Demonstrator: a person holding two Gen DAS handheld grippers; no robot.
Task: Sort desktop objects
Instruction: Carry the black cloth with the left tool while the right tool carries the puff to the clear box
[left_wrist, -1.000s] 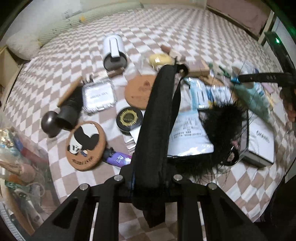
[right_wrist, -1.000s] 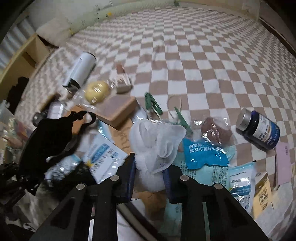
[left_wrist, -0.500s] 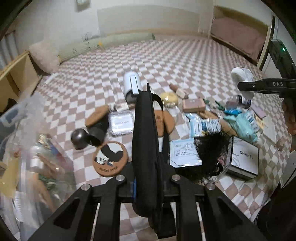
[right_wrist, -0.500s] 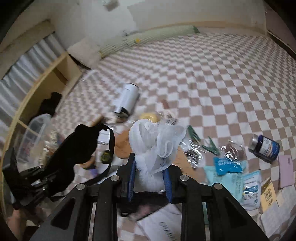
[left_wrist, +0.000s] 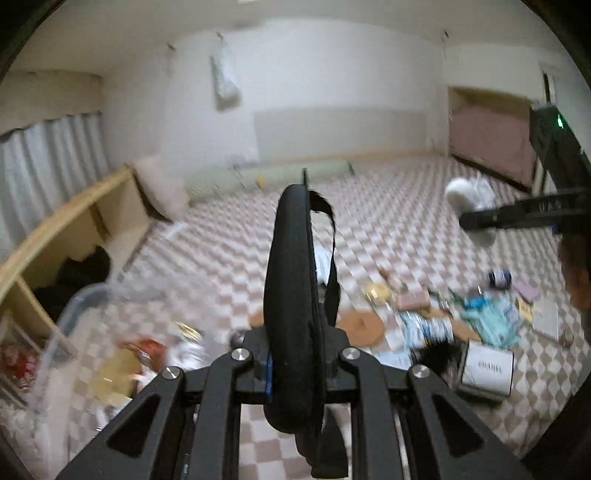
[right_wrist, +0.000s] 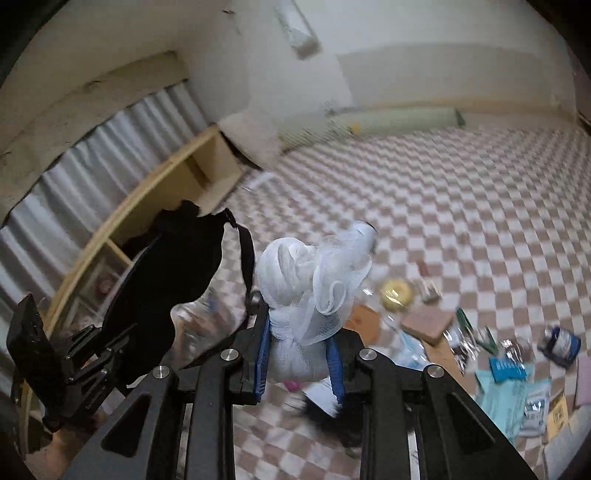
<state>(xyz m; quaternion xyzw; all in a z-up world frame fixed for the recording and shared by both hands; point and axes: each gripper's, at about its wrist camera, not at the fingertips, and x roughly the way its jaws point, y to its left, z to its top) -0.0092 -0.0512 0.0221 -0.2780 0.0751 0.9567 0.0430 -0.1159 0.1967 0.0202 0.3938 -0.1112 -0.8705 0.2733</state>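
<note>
My left gripper (left_wrist: 295, 369) is shut on a black padded sleep mask (left_wrist: 291, 277) that stands edge-on between the fingers, its strap (left_wrist: 332, 258) hanging down the right side. My right gripper (right_wrist: 299, 354) is shut on a white mesh bath puff (right_wrist: 306, 280) that bulges above the blue pads. Both are held high over the checkered mat. In the right wrist view the left gripper (right_wrist: 118, 343) with the black mask (right_wrist: 173, 266) is at the left. In the left wrist view the white puff (left_wrist: 469, 195) shows at the right edge.
A clear plastic bin (left_wrist: 74, 306) with mixed items is below left, beside a wooden shelf (left_wrist: 55, 236). On the mat lie a white box (left_wrist: 487, 369), a cork coaster (left_wrist: 360, 326), teal packets (right_wrist: 509, 387), a blue bottle (right_wrist: 561, 341) and a yellow round item (right_wrist: 397, 293).
Both grippers have risen and tilted up with the mask and puff still held. The items on the mat now look smaller and lower, and the room's walls have come into view.
</note>
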